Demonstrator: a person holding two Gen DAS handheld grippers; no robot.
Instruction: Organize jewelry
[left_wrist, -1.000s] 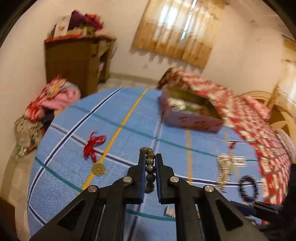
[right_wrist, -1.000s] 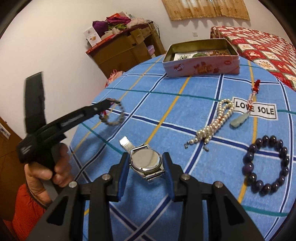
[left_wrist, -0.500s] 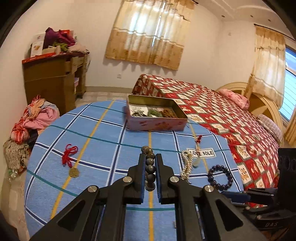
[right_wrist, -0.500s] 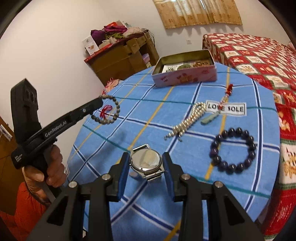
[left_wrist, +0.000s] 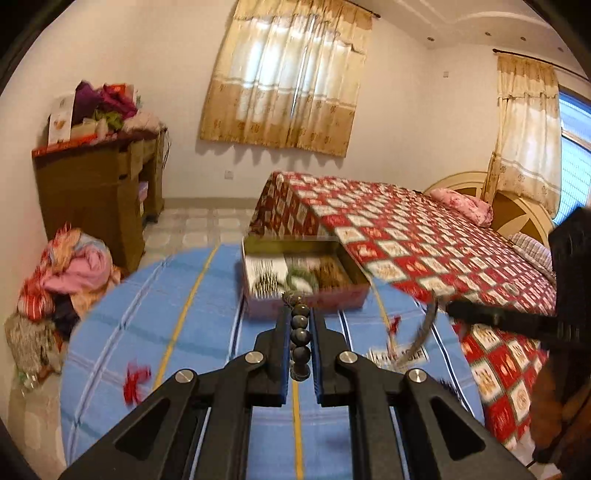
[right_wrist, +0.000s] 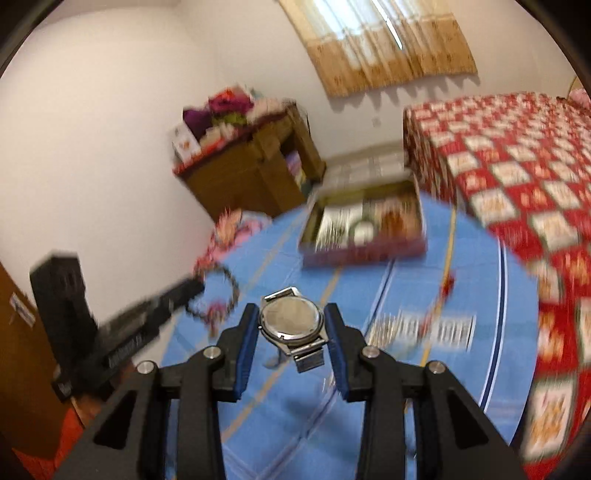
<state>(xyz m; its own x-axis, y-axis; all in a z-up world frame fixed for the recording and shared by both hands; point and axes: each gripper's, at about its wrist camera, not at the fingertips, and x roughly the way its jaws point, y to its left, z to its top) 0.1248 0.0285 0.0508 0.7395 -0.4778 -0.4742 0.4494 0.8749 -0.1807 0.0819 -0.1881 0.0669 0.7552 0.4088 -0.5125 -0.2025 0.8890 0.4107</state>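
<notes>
My left gripper (left_wrist: 299, 325) is shut on a grey bead bracelet (left_wrist: 300, 338), held above the blue checked tablecloth (left_wrist: 177, 317) just in front of the open pink tin (left_wrist: 306, 273). My right gripper (right_wrist: 291, 321) is shut on a silver wristwatch (right_wrist: 291, 323), held above the cloth (right_wrist: 369, 406), facing the pink tin (right_wrist: 364, 229). The left gripper with its bracelet (right_wrist: 218, 302) shows at the left of the right wrist view. The right gripper's arm (left_wrist: 498, 319) with the watch strap (left_wrist: 424, 328) shows at the right of the left wrist view.
A "LOVE SOLE" label (right_wrist: 424, 328) and a red-tasselled pendant (right_wrist: 443, 291) lie on the cloth. A red knotted charm (left_wrist: 135, 376) lies at the left. A red patterned bed (left_wrist: 424, 243) stands behind the table, a wooden cabinet (left_wrist: 96, 188) and a clothes pile (left_wrist: 70, 266) to the left.
Both grippers have risen and moved forward toward the pink tin, each still holding its piece. The tin is now much closer in both views.
</notes>
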